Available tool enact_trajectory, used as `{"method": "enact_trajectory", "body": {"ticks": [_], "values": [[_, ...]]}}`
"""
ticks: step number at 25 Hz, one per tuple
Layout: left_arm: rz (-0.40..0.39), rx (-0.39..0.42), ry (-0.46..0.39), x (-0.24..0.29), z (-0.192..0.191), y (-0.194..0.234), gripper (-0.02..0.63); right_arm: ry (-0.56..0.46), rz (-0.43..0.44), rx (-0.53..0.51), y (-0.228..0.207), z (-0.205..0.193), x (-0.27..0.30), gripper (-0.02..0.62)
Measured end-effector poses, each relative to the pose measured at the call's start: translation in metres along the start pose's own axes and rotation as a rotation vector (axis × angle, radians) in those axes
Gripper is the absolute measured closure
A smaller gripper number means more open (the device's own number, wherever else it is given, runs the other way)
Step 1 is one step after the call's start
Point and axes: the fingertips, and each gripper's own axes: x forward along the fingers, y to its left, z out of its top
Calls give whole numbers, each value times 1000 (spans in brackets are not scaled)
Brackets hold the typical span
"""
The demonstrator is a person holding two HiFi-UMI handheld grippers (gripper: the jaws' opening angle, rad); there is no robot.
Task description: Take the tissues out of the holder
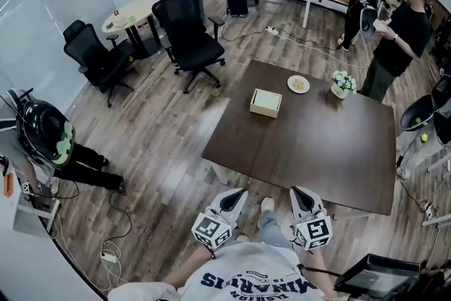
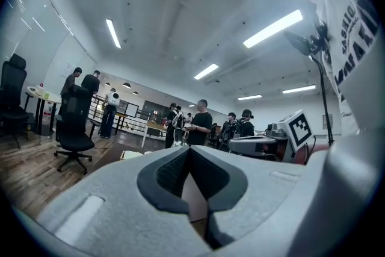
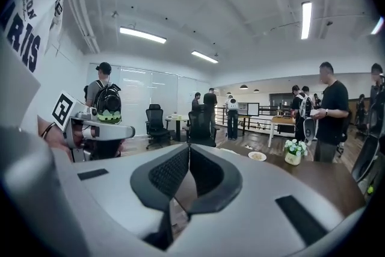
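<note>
A pale green tissue holder (image 1: 266, 102) sits on the far part of a dark brown table (image 1: 317, 151); the tissues in it show as a pale top. My left gripper (image 1: 236, 198) and right gripper (image 1: 301, 197) hang side by side close to my body, just short of the table's near edge and well away from the holder. Both are shut with nothing between the jaws. In the left gripper view my left gripper (image 2: 189, 150) has its tips touching; the right gripper (image 3: 189, 148) looks the same in the right gripper view.
On the table's far side lie a small plate (image 1: 298, 84) and a pot of white flowers (image 1: 342, 83). A person in black (image 1: 394, 39) stands at the far right corner. Black office chairs (image 1: 189, 32) stand beyond the table, and more people further back.
</note>
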Motion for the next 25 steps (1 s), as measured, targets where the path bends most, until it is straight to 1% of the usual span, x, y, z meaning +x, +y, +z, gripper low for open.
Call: {"method": "enact_trajectory", "body": {"ticks": [6,11,17,21,25], "values": [[41,-1,-8,56,8,30,603,-11,64,4,-39,6,53,586],[45,2,-8,99,8,54,603,-8,70,13,-78,4,94,586],[74,17,16,152,18,81,603,-24,69,44,-135,6,134,585],[107,30,28,184,26,88,603,-34,91,64,-168,9,151,586],[132,33,26,215,36,89,603,-34,136,57,-193,8,171,585]]}}
